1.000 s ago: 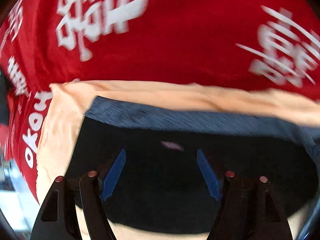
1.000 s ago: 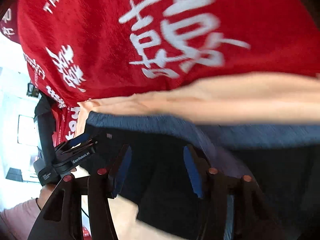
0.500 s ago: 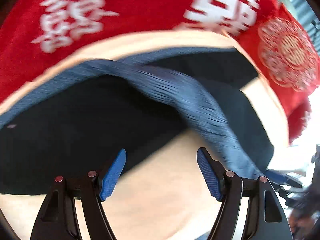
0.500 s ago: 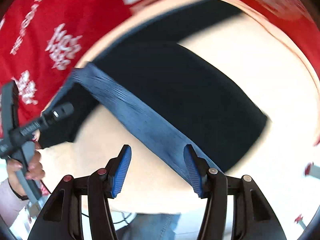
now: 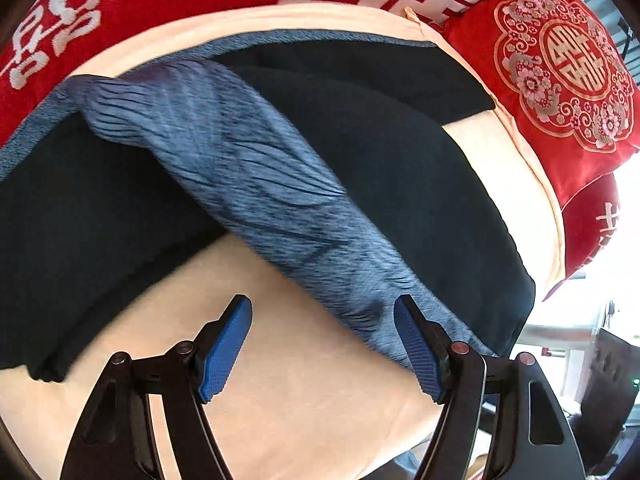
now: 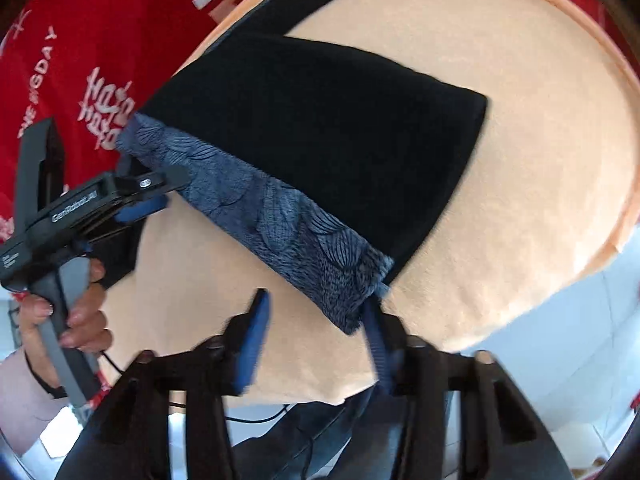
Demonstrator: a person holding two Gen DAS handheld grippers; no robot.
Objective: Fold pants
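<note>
You can read "GenRobot.AI" on the left gripper [image 6: 140, 210]; "THE BIGDAY" runs along the red cloth [image 6: 80, 40]

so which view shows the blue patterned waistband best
The right wrist view: the waistband runs sharp and unblocked across it, from the left gripper to the right gripper. The left wrist view shows it closer but motion-blurred, its near end behind a finger.

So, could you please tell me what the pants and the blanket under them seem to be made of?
Pants: soft matte black knit, probably fleece or jersey, since it drapes without shine. Their waistband: thinner blue woven-looking fabric, printed with fine leaf lines. Blanket: peach, fuzzy nap, likely plush fleece.
</note>
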